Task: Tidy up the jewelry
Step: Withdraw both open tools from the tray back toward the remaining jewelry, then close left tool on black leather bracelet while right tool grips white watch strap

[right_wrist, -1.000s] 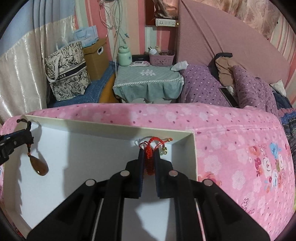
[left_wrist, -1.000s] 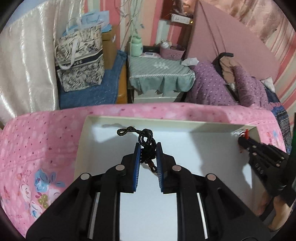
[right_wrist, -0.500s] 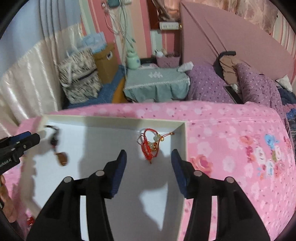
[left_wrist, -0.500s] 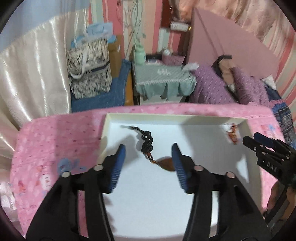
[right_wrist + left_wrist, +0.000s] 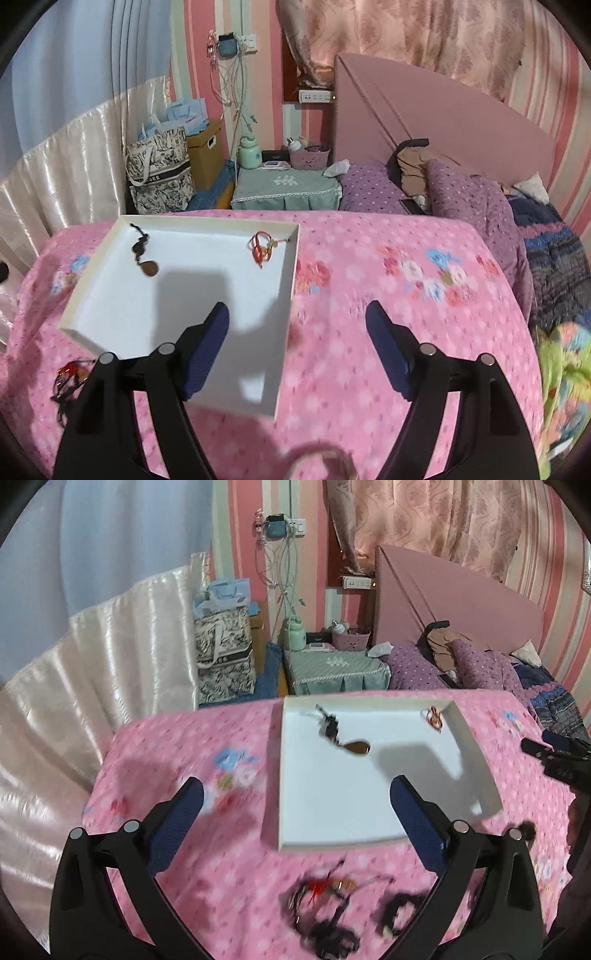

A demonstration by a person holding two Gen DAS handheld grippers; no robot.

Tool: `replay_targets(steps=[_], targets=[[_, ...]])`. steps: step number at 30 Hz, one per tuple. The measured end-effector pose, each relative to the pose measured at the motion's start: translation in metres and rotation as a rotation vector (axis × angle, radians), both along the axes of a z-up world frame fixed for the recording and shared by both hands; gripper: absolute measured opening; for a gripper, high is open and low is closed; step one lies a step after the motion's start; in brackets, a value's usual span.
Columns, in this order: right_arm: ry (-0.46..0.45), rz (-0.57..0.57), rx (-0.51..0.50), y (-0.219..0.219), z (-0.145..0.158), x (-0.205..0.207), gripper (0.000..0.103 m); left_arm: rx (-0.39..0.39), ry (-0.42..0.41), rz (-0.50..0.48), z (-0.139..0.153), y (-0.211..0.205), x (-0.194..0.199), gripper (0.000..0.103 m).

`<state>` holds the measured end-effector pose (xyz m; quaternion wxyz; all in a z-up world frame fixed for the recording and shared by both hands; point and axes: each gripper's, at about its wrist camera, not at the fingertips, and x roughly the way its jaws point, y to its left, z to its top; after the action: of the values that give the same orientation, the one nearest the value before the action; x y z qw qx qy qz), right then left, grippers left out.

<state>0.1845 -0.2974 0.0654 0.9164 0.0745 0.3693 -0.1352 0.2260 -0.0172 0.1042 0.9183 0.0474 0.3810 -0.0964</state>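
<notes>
Each camera sits just behind its own tool's two blue-padded fingers and looks forward and down over a pink floral-print bedspread (image 5: 192, 746) toward the striped wall and the padded pink headboard (image 5: 424, 110). The left wrist view stands left of and nearer than the shallow white cardboard box (image 5: 275, 775), and the right tool (image 5: 554, 753) shows at its right edge. The right wrist view hangs over that box's near right corner (image 5: 286, 314). Both share the box, the green-clothed nightstand (image 5: 284, 188) and the headboard.
</notes>
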Motion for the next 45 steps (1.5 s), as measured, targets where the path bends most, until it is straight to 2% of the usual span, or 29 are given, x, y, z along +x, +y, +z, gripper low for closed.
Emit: replay_targets(steps=[2,7,12,19,28,34,38,42,45], targets=[[-0.014,-0.017,0.018,0.001,-0.001,-0.017,0.087,-0.015,0.019,-0.001,-0.006,0.010,-0.011,0.100],[-0.032,-0.044,-0.025,0.014,-0.005,-0.046,0.087,-0.037,0.074,-0.003,-0.029,0.023,-0.026,0.100],[-0.006,-0.026,-0.028,0.023,-0.015,-0.061,0.087,-0.042,0.098,-0.001,-0.044,0.029,-0.036,0.100],[0.025,-0.025,0.008,0.027,-0.030,-0.073,0.087,-0.036,0.112,-0.001,-0.059,0.030,-0.048,0.100],[0.057,-0.027,0.012,0.039,-0.051,-0.081,0.087,-0.063,0.171,0.038,-0.086,0.046,-0.041,0.100],[0.107,-0.036,-0.003,0.042,-0.069,-0.081,0.086,-0.042,0.173,0.020,-0.096,0.042,-0.041,0.098],[0.140,-0.036,-0.009,0.043,-0.078,-0.077,0.081,-0.028,0.196,-0.001,-0.105,0.037,-0.036,0.091],[0.153,-0.027,0.003,0.042,-0.085,-0.075,0.080,-0.059,0.254,-0.031,-0.122,0.033,-0.027,0.073],[0.160,-0.028,0.011,0.040,-0.089,-0.073,0.080,-0.048,0.274,-0.030,-0.133,0.031,-0.023,0.070]])
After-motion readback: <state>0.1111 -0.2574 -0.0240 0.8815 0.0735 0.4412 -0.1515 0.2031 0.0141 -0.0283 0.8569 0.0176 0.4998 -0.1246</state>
